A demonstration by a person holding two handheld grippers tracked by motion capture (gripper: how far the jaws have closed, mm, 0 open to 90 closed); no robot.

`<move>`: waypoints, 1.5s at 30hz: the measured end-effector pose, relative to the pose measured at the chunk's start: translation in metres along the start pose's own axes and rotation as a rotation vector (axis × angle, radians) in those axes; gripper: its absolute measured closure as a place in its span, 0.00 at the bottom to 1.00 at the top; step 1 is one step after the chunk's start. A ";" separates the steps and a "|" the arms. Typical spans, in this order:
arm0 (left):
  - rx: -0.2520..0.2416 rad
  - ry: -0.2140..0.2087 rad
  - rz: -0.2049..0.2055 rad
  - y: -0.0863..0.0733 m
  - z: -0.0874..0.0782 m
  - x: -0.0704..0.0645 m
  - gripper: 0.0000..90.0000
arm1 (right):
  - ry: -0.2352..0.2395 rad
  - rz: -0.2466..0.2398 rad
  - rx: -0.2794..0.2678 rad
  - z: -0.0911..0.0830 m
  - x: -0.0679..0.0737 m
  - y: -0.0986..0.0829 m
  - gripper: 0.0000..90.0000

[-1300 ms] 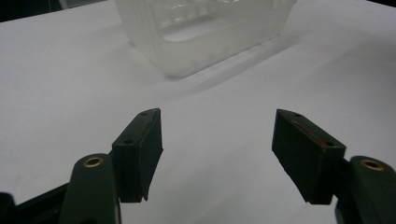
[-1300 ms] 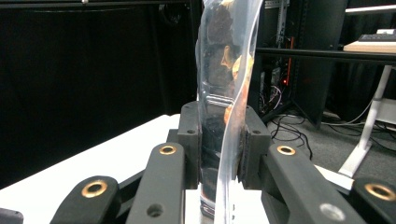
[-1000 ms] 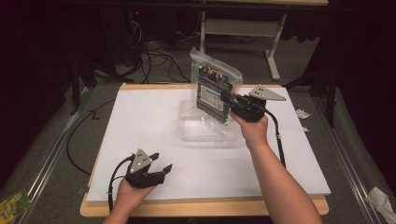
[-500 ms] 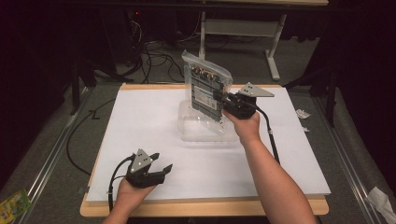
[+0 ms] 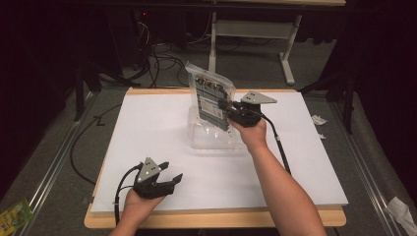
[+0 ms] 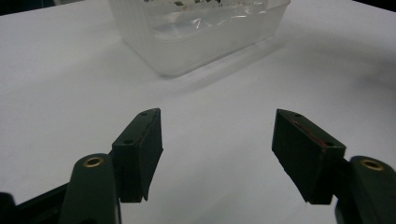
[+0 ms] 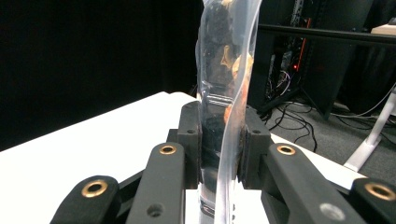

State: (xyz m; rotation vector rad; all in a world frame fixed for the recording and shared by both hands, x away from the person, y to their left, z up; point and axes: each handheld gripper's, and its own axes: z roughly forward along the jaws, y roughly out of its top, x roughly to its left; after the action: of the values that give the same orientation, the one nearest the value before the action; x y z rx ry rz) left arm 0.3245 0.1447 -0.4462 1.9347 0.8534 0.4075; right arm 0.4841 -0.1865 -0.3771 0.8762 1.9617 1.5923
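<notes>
A clear plastic bag [image 5: 210,97] with a dark circuit board inside hangs upright above a clear plastic bin [image 5: 212,135] at the middle of the white table. My right gripper [image 5: 227,109] is shut on the bag's right edge; in the right gripper view the bag [image 7: 224,88] stands pinched between the two jaws. My left gripper [image 5: 173,180] rests near the front left of the table, open with nothing between its fingers. The left gripper view looks over the white surface toward the bin [image 6: 201,35], well ahead of the open gripper [image 6: 217,149].
The white sheet [image 5: 147,128] covers a wooden table top [image 5: 216,219]. Cables [image 5: 162,56] and a desk frame [image 5: 285,59] lie on the floor behind. Scraps of paper [image 5: 319,120] and a green packet [image 5: 14,214] lie on the floor beside the table.
My right gripper has moved the bag slightly left and up over the bin. The left gripper has stayed in place.
</notes>
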 end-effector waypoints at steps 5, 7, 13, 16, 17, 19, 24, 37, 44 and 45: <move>0.001 -0.005 -0.001 0.000 0.001 -0.001 0.38 | 0.003 0.016 0.015 0.002 -0.002 -0.007 0.84; 0.003 -0.007 -0.001 0.000 0.001 -0.001 0.38 | 0.002 0.019 0.017 0.001 -0.001 -0.008 0.84; 0.005 -0.010 0.000 0.000 0.001 -0.001 0.38 | 0.002 0.057 0.011 -0.004 -0.005 -0.017 0.84; 0.007 -0.014 -0.002 0.001 0.002 -0.001 0.38 | 0.002 0.076 0.010 -0.007 -0.008 -0.023 0.84; 0.007 -0.015 -0.002 0.001 0.002 -0.002 0.38 | 0.003 0.083 0.012 -0.009 -0.008 -0.026 0.84; 0.004 -0.011 -0.003 0.001 0.002 -0.002 0.38 | 0.003 0.085 0.015 -0.009 -0.008 -0.027 0.84; 0.005 -0.011 -0.004 0.001 0.003 -0.002 0.38 | 0.003 0.105 0.019 -0.012 -0.010 -0.032 0.84; 0.010 -0.017 0.001 0.001 0.004 -0.003 0.38 | -0.007 0.183 0.019 -0.017 -0.017 -0.046 0.84; 0.006 -0.016 -0.004 0.001 0.004 -0.002 0.38 | -0.010 0.199 0.028 -0.016 -0.018 -0.046 0.83; 0.006 -0.016 -0.006 0.001 0.004 -0.002 0.38 | -0.010 0.199 0.028 -0.016 -0.018 -0.046 0.83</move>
State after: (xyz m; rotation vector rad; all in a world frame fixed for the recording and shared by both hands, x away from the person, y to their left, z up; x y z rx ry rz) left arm 0.3259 0.1403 -0.4471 1.9384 0.8507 0.3860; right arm 0.4766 -0.2162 -0.4186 1.1188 1.9449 1.6681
